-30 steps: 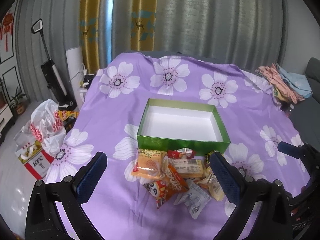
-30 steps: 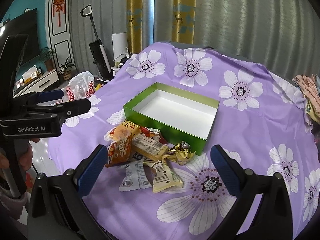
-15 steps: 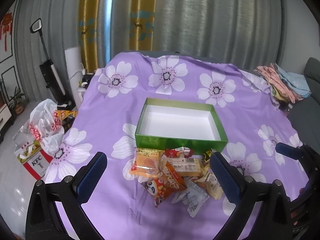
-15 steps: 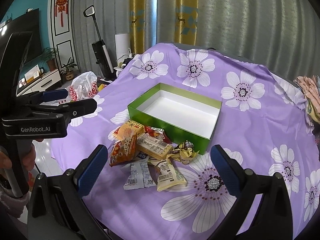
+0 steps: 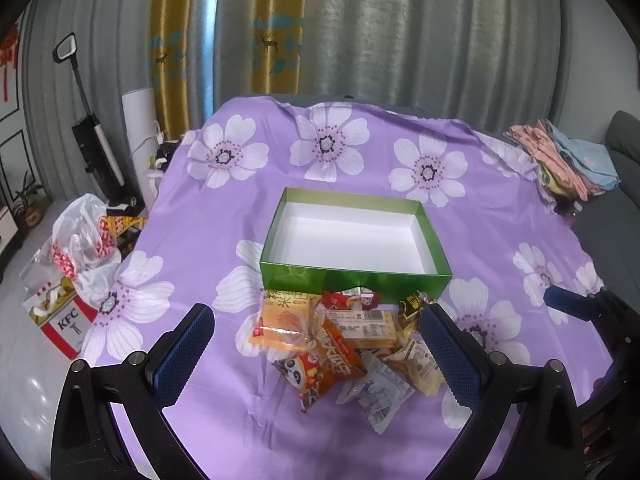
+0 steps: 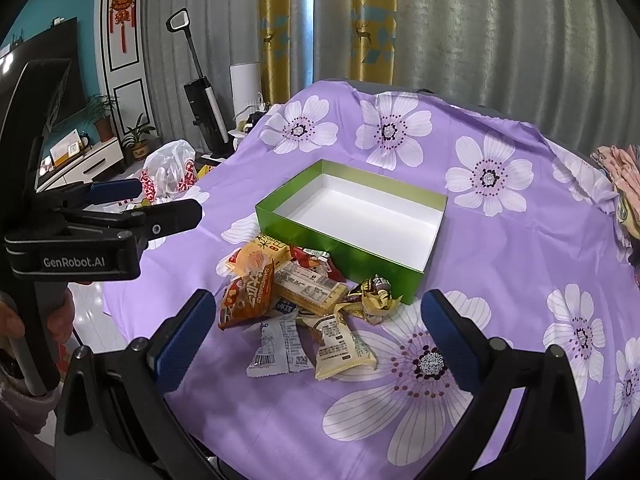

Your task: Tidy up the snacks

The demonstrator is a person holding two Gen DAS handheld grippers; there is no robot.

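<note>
- Zero snacks are in the green box [image 5: 352, 278]; its white inside is bare.
- All snack packets [image 6: 298, 298] lie in one pile on the purple flowered surface [image 6: 500, 264], just before the box's near wall.
- Left hand-held gripper [image 5: 316, 360] and right hand-held gripper [image 6: 318, 338] both hover with fingers wide apart, holding nothing.
- Whole sorting is left, I judge.

The left tool [image 5: 316, 356] fills the lower corners of its own view with matte black arms, round silver screws at the joints, and blue pads [image 5: 182, 356] with a fine cross-hatched grip. The right tool [image 6: 316, 340] looks the same. At the left edge of the right wrist view, the left tool's black body carries white "GenRobot.AI" lettering, and a bare-skinned hand [image 6: 16, 328] with a pale knitted cuff shows.
</note>
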